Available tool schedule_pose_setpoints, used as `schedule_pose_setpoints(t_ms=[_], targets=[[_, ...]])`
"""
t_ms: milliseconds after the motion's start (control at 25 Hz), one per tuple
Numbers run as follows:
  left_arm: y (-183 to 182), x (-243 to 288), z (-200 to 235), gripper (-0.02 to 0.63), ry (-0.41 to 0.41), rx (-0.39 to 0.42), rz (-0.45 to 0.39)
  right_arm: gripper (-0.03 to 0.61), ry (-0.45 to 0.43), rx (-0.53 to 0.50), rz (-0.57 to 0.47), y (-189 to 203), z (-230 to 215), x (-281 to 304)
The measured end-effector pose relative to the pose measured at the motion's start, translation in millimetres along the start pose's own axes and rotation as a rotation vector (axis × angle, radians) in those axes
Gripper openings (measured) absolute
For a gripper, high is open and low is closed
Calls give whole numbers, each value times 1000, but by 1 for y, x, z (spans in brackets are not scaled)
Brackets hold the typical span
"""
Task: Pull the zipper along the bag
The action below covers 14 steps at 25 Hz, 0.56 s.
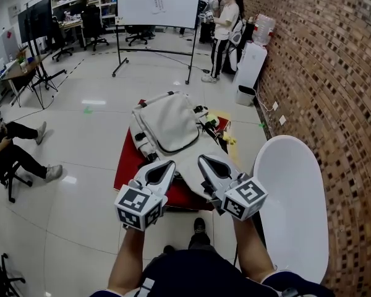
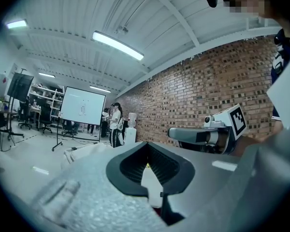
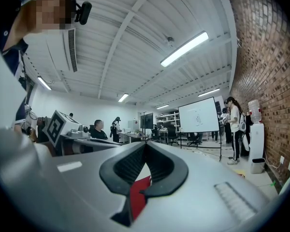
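A cream backpack (image 1: 169, 124) lies on a low red-covered table (image 1: 128, 161); a dark zipper line (image 1: 180, 147) curves round its front panel. My left gripper (image 1: 170, 164) hovers over the bag's near end, shut, with nothing held. My right gripper (image 1: 201, 159) is beside it to the right, also shut and empty. In the left gripper view the closed jaws of the left gripper (image 2: 146, 143) point level over the pale bag (image 2: 84, 151), with the right gripper (image 2: 217, 132) alongside. In the right gripper view the right gripper (image 3: 146, 144) shows red cloth (image 3: 137, 195) beneath, and the left gripper (image 3: 63, 129) is at the left.
A white oval tabletop (image 1: 294, 203) stands close on the right against a brick wall (image 1: 334, 73). A rolling whiteboard (image 1: 157, 2) and a standing person (image 1: 226, 23) are beyond the bag. A seated person's legs (image 1: 15, 150) are at the left. Small yellow items (image 1: 227, 138) lie by the bag.
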<state>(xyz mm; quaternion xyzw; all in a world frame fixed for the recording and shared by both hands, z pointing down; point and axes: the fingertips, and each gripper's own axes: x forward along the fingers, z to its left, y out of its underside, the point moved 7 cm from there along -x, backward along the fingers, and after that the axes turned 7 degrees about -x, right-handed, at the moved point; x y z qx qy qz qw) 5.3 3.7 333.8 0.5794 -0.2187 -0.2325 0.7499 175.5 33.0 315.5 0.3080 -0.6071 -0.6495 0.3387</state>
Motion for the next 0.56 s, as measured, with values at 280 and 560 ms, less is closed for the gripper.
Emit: schedule_pose_setpoints(t_ms=[280,560], targets=[[3,2,-1,2,9,8,14,4,4,3,-11,-2,0,-1],[6,4,-4,2,23,14,22,3,9,11,-10,1,1,-3]])
